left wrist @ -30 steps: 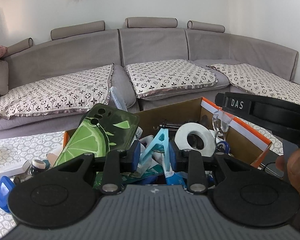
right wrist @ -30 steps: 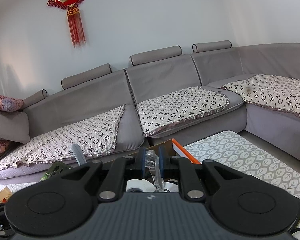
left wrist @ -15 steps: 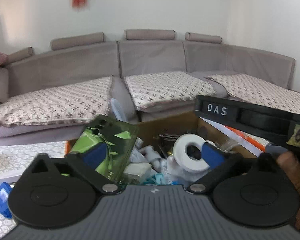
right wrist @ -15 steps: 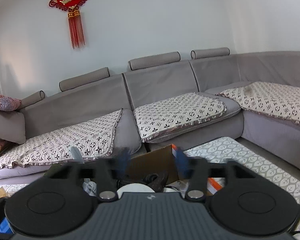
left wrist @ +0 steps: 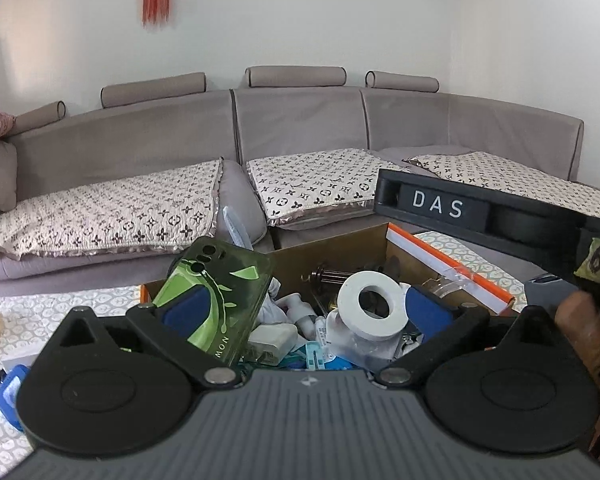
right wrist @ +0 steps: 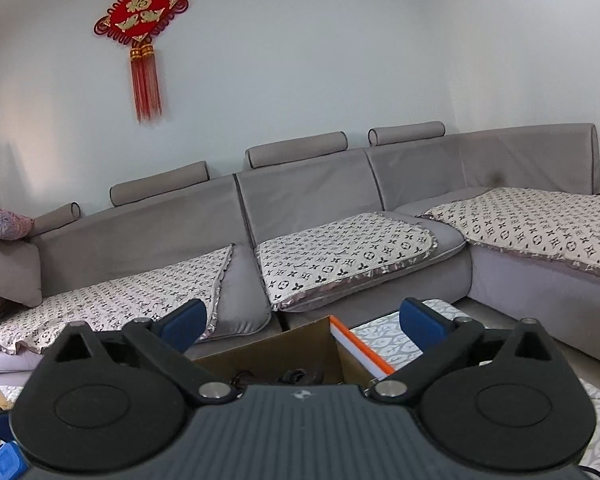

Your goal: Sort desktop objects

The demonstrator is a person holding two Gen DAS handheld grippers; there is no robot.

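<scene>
A cardboard box (left wrist: 332, 246) with an orange-edged flap holds several small things: a green phone case (left wrist: 220, 292), a white tape roll (left wrist: 370, 310), a white charger (left wrist: 272, 338), a light-blue clip (left wrist: 314, 360). My left gripper (left wrist: 302, 312) is open and empty just above the box. My right gripper (right wrist: 302, 322) is open and empty, raised over the box's far wall (right wrist: 284, 346); its black body (left wrist: 480, 212) marked DAS crosses the left wrist view on the right.
A grey sectional sofa (right wrist: 340, 208) with patterned seat pads stands behind the table. A patterned cloth (left wrist: 40, 308) covers the table. A blue item (left wrist: 8, 390) and small things lie at the table's left. A red knot ornament (right wrist: 140, 24) hangs on the wall.
Both grippers opened. The left let go of the light-blue clip and the right let go of a clear item; both now lie in the box. Both grippers rose slightly.
</scene>
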